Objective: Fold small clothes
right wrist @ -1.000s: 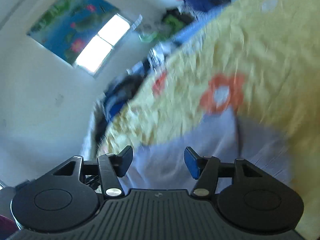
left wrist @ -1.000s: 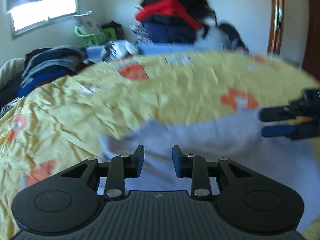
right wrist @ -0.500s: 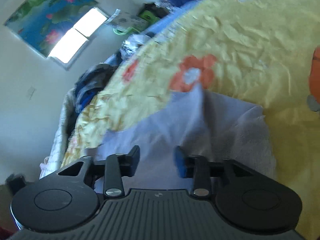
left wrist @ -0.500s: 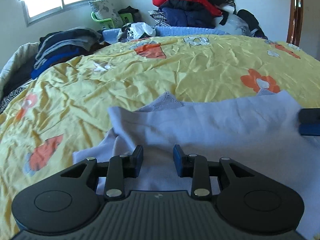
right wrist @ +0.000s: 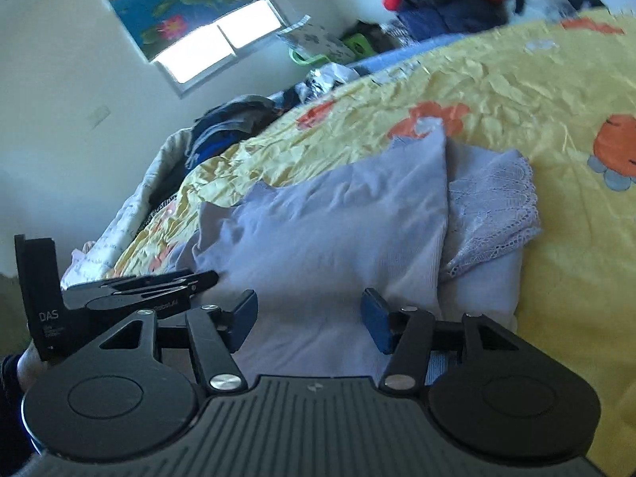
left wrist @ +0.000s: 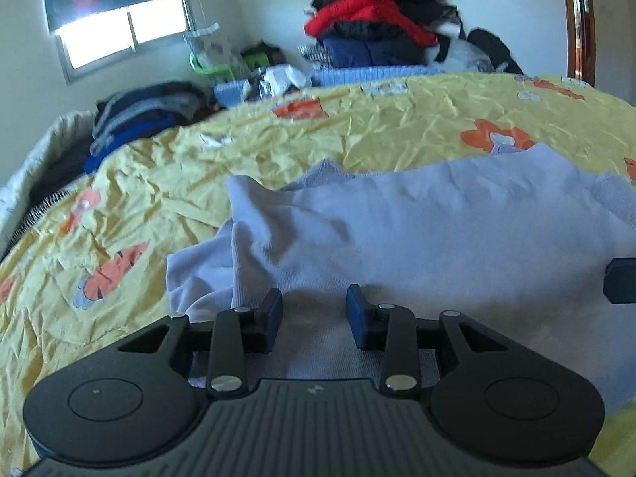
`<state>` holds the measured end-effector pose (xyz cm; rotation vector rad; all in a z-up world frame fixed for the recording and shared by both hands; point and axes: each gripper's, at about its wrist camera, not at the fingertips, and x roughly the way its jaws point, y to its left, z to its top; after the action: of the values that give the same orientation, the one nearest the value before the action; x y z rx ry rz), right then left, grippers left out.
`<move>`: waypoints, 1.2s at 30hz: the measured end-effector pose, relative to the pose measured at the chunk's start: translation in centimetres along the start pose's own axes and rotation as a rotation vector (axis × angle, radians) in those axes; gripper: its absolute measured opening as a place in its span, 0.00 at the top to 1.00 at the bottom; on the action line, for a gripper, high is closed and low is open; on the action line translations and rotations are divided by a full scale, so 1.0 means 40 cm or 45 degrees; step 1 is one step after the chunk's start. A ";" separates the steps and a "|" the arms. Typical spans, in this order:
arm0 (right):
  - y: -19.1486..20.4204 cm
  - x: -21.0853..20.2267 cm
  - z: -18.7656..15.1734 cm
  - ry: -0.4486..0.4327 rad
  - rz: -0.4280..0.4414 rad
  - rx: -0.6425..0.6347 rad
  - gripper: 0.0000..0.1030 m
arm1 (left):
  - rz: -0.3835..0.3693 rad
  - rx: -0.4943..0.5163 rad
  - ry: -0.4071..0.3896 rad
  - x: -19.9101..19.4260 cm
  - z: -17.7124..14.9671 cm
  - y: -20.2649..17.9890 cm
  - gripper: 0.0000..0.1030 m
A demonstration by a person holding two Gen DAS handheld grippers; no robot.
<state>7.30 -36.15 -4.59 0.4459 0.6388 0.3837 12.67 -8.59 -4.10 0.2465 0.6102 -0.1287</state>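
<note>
both the left tool and right tool hover open and empty-jawed over the lilac garment on the bed.

One lilac garment on one yellow bedspread, two claws, one window.

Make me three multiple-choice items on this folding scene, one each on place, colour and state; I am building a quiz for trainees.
1. Where does the garment lie?
A on the yellow bedspread
B on a chair
C on the floor
2. What colour is the garment?
A red
B pale lavender
C green
3. How are the left gripper and right gripper?
A both open, empty
B both clamped on cloth
C one shut

Answers: A, yellow sheet shows around it; B, its fabric is light lilac; A, a gap shows between each pair of fingers.
</note>
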 end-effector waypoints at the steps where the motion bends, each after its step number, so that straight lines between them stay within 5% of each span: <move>1: 0.003 -0.002 -0.006 -0.008 -0.003 -0.015 0.41 | 0.016 0.016 -0.026 -0.003 -0.008 -0.007 0.67; 5: 0.007 -0.008 0.001 0.012 -0.013 -0.022 0.41 | 0.036 0.037 -0.037 -0.021 -0.005 -0.005 0.66; 8: -0.011 -0.060 0.016 0.027 -0.029 0.173 0.37 | 0.015 -0.050 -0.032 -0.085 -0.003 0.043 0.65; 12: -0.103 -0.175 -0.006 -0.017 0.066 0.511 0.26 | -0.079 -0.440 -0.003 -0.189 -0.049 0.175 0.35; 15: -0.184 -0.203 -0.030 0.033 0.092 0.755 0.28 | -0.179 -0.791 0.164 -0.184 -0.095 0.261 0.35; 18: -0.193 -0.200 -0.024 0.060 0.045 0.748 0.29 | -0.265 -0.998 0.302 -0.154 -0.121 0.299 0.35; 25: -0.174 -0.124 -0.002 0.121 0.102 0.763 0.27 | -0.374 -1.190 0.332 -0.115 -0.122 0.313 0.36; 27: -0.168 -0.103 0.002 0.126 0.135 0.794 0.27 | -0.365 -1.203 0.332 -0.102 -0.118 0.307 0.45; 29: -0.158 -0.088 0.000 0.111 0.146 0.788 0.34 | -0.325 -1.177 0.347 -0.092 -0.110 0.297 0.71; 30: -0.156 -0.081 -0.002 0.114 0.140 0.787 0.47 | -0.325 -1.179 0.370 -0.083 -0.110 0.296 0.77; 31: -0.157 -0.073 -0.009 0.123 0.129 0.789 0.71 | -0.319 -1.172 0.367 -0.084 -0.108 0.295 0.77; 32: -0.159 -0.066 -0.015 0.135 0.114 0.785 0.81 | -0.315 -1.153 0.370 -0.084 -0.104 0.292 0.77; 36: -0.168 -0.062 -0.030 0.118 0.127 0.796 0.87 | -0.324 -1.113 0.393 -0.089 -0.090 0.291 0.93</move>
<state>6.07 -42.63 -7.67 1.0630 0.8274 0.2937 10.04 3.74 -2.65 -0.6713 0.9461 -0.0589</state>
